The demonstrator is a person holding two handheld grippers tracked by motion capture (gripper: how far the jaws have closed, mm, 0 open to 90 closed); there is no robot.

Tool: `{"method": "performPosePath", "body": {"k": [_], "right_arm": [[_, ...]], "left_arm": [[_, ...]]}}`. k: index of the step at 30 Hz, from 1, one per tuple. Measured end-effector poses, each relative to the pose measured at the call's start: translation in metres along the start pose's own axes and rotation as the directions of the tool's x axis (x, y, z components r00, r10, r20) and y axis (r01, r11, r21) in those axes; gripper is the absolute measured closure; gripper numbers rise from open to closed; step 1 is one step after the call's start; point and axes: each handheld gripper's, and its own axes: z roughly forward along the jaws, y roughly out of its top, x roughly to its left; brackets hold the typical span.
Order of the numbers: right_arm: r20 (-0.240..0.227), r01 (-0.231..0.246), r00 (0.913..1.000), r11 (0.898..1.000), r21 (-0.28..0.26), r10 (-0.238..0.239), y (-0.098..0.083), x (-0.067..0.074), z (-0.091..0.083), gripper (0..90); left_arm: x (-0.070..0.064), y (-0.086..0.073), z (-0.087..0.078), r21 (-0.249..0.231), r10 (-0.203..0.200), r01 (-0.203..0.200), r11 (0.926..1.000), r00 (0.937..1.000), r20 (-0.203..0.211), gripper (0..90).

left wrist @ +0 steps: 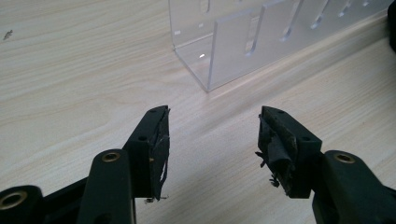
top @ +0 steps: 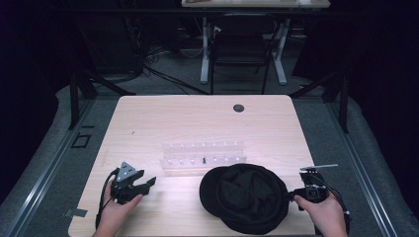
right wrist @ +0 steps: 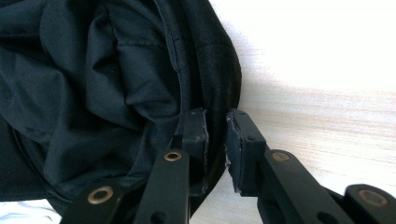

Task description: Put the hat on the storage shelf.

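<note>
Two tools are at work on my table, and only the right tool is busy: its jaws sit either side of the rim of the black cap, with the fabric edge running up between the pads; they stand narrow, but I can't tell whether they truly pinch the cloth or merely straddle it. The cap lies at the near right part of the table, its opening turned up and its crown crumpled, just in front of the clear acrylic rack. The left tool rests low over bare wood at the near left with its jaws spread and nothing between them, pointing toward the end of the rack. To do this grasp well, I judge I should seat the rim deep between the pads before lifting, taking the stitched band rather than the loose lining, since thin cloth may slip out of a shallow bite. Then I'd bring the left tool across to take the opposite rim so the cap keeps its shape. For room, the cap's near edge lies close to the table's front edge and its right side near the right edge, so any pull should go inward. Beyond the rack the table is open; a dark grommet hole sits near the far edge.
</note>
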Motion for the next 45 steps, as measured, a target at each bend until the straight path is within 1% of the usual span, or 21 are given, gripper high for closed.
{"method": "performPosePath", "body": {"k": [4, 6, 7, 10, 11, 12, 13, 15, 16, 18, 20, 22, 24, 28, 33, 35, 37, 38, 39, 42, 45], "right_arm": [[-0.011, -0.018, 0.9998, 1.000, 0.011, 0.018, 0.000, -0.003, 0.003, 78.7], [-0.020, -0.035, 0.9992, 0.999, 0.001, 0.035, 0.000, -0.003, 0.006, 79.0], [-0.026, -0.027, 0.9993, 1.000, 0.016, 0.027, 0.000, -0.004, 0.006, 79.0], [-0.016, -0.023, 0.9996, 0.999, 0.025, 0.023, 0.001, -0.004, 0.007, 78.7], [-0.015, -0.055, 0.9984, 0.998, 0.007, 0.055, 0.000, -0.002, 0.010, 78.6], [-0.015, -0.055, 0.9984, 0.998, 0.007, 0.055, 0.000, -0.002, 0.010, 78.6], [-0.022, -0.039, 0.9989, 0.999, 0.027, 0.040, 0.001, -0.004, 0.011, 78.6], [-0.019, -0.027, 0.9994, 0.999, 0.039, 0.027, 0.001, -0.005, 0.011, 78.7], [-0.027, -0.041, 0.9987, 0.998, 0.038, 0.042, 0.002, -0.005, 0.014, 78.6], [-0.025, -0.028, 0.9992, 0.998, 0.053, 0.029, 0.003, -0.006, 0.014, 77.6], [-0.020, -0.026, 0.9994, 0.998, 0.054, 0.027, 0.004, -0.006, 0.014, 77.1], [-0.032, -0.036, 0.9988, 0.998, 0.043, 0.037, 0.006, -0.006, 0.014, 76.5], [-0.021, -0.019, 0.9996, 0.998, 0.055, 0.020, 0.008, -0.007, 0.014, 76.4], [-0.024, -0.016, 0.9996, 0.999, 0.042, 0.017, 0.010, -0.006, 0.015, 75.7], [-0.032, -0.015, 0.9993, 0.998, 0.058, 0.017, 0.013, -0.007, 0.018, 76.4], [-0.035, -0.022, 0.9991, 0.998, 0.064, 0.024, 0.013, -0.007, 0.020, 77.3], [-0.040, -0.011, 0.9991, 0.997, 0.081, 0.014, 0.013, -0.008, 0.021, 78.3], [-0.052, -0.010, 0.9985, 0.996, 0.087, 0.015, 0.013, -0.009, 0.021, 81.1], [-0.046, -0.004, 0.9989, 0.995, 0.100, 0.009, 0.014, -0.009, 0.021, 81.9], [-0.065, -0.022, 0.9975, 0.995, 0.100, 0.029, 0.014, -0.008, 0.022, 83.9], [-0.070, -0.026, 0.9970, 0.995, 0.100, 0.033, 0.014, -0.009, 0.022, 84.5]], "left_arm": [[0.000, 0.000, 0.000, 0.000, 0.001, -0.001, 1.0000, 1.0000, 0.000, 44.1], [0.000, 0.000, 0.000, 0.001, 0.004, -0.004, 1.0000, 1.0000, 0.000, 44.1], [-0.001, 0.000, 0.001, -0.001, 0.000, 0.000, 1.0000, 1.0000, 0.000, 44.1], [-0.001, 0.000, 0.000, 0.000, 0.003, -0.003, 1.0000, 1.0000, 0.000, 44.1], [0.000, 0.000, 0.001, 0.001, 0.006, -0.006, 1.0000, 1.0000, 0.000, 44.1], [0.000, 0.000, 0.001, 0.001, 0.006, -0.006, 1.0000, 1.0000, 0.000, 44.0], [0.000, 0.000, 0.001, 0.002, 0.006, -0.006, 1.0000, 1.0000, 0.000, 44.1], [-0.001, 0.000, 0.000, 0.002, 0.002, -0.002, 1.0000, 1.0000, -0.002, 44.1], [-0.001, 0.000, 0.001, 0.000, 0.003, -0.003, 1.0000, 1.0000, -0.001, 44.1], [-0.001, 0.000, 0.001, 0.001, 0.006, -0.006, 1.0000, 1.0000, -0.001, 44.1], [-0.001, 0.000, 0.001, -0.001, 0.005, -0.005, 1.0000, 1.0000, -0.001, 44.1], [-0.001, 0.000, 0.001, -0.003, 0.004, -0.004, 1.0000, 1.0000, -0.001, 44.1], [-0.001, 0.000, 0.001, -0.002, 0.006, -0.006, 1.0000, 1.0000, -0.001, 44.1], [-0.001, 0.000, 0.001, -0.001, 0.006, -0.006, 1.0000, 1.0000, -0.001, 44.1], [-0.001, 0.000, 0.001, -0.002, 0.006, -0.006, 1.0000, 1.0000, -0.001, 44.0], [-0.001, 0.000, 0.001, -0.002, 0.005, -0.005, 1.0000, 1.0000, -0.001, 44.1], [-0.001, 0.000, 0.001, -0.001, 0.005, -0.005, 1.0000, 1.0000, -0.002, 44.1], [-0.001, 0.000, 0.001, -0.002, 0.005, -0.005, 1.0000, 1.0000, -0.002, 44.1], [-0.001, 0.000, 0.001, -0.002, 0.005, -0.005, 1.0000, 1.0000, -0.002, 44.1], [-0.001, 0.000, 0.001, -0.001, 0.008, -0.008, 1.0000, 1.0000, -0.001, 44.1], [-0.001, 0.000, 0.001, -0.002, 0.008, -0.008, 1.0000, 1.0000, -0.001, 44.1]]}}
